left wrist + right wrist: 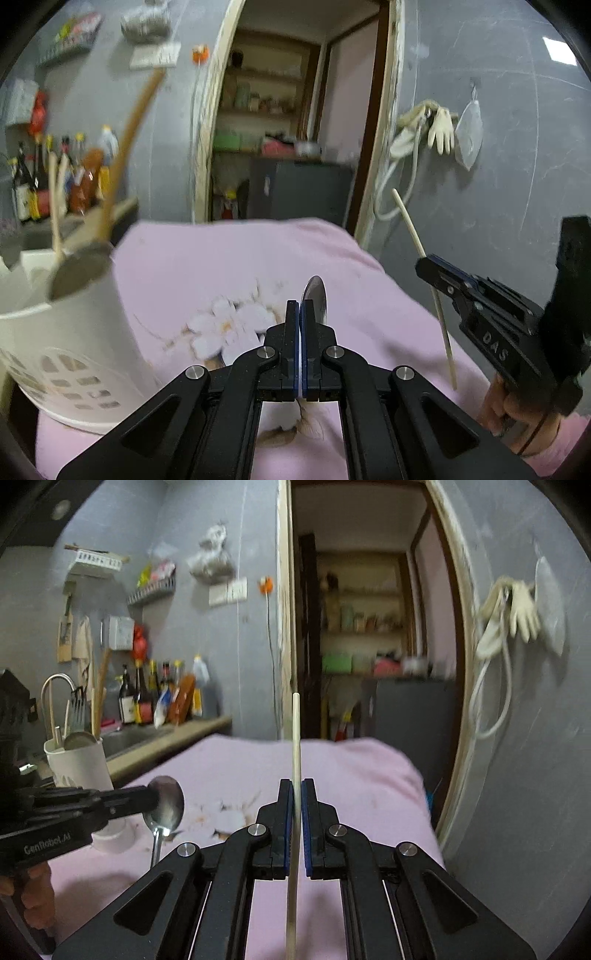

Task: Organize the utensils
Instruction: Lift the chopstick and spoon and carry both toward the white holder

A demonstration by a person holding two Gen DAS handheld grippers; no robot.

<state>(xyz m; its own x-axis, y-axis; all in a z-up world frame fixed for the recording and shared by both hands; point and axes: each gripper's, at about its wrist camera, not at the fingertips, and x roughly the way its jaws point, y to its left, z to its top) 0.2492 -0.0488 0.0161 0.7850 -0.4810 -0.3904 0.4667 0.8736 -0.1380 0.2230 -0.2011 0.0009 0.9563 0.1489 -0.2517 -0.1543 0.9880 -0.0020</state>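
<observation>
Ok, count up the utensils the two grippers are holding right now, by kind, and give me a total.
Metal spoon: 1, clamped in the left gripper.
Wooden chopstick: 1, clamped in the right gripper.
Total: 2 held. More utensils stand in the white holder, too blurred to tally.

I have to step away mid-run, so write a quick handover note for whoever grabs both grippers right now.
Left gripper: shut on the metal spoon, bowl up, held above the pink cloth.
Right gripper: shut on a single wooden chopstick, roughly upright, also off the cloth.
White utensil holder: at the left of the table, already holding a ladle, a fork and wooden-handled pieces.
Done: both items picked up.
Left: carry each to the holder and drop it in; I see no other loose utensils on the cloth.
</observation>
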